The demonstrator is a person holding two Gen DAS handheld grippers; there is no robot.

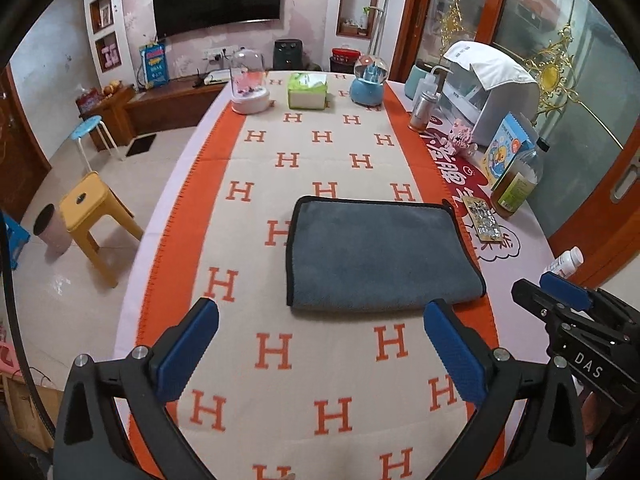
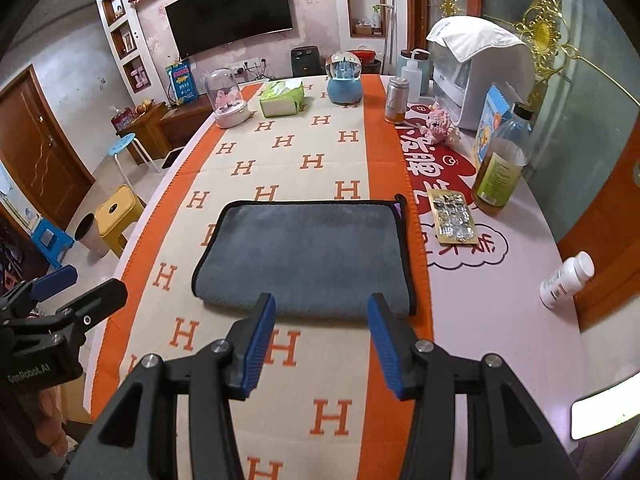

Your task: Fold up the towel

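Observation:
A grey towel (image 1: 376,252) with black trim lies folded flat on the orange and cream H-patterned cloth (image 1: 280,168); it also shows in the right wrist view (image 2: 308,256). My left gripper (image 1: 320,344) is open and empty, just short of the towel's near edge. My right gripper (image 2: 322,340) is open and empty, its fingertips at the towel's near edge. The right gripper shows at the right of the left wrist view (image 1: 560,292). The left gripper shows at the left of the right wrist view (image 2: 68,292).
At the table's far end stand a glass dome (image 1: 250,84), a tissue pack (image 1: 307,90) and a snow globe (image 1: 369,80). Along the right side are an oil bottle (image 2: 500,168), a blister pack (image 2: 452,216), a white pill bottle (image 2: 566,280) and a covered appliance (image 2: 480,68). Stools (image 1: 92,216) stand left.

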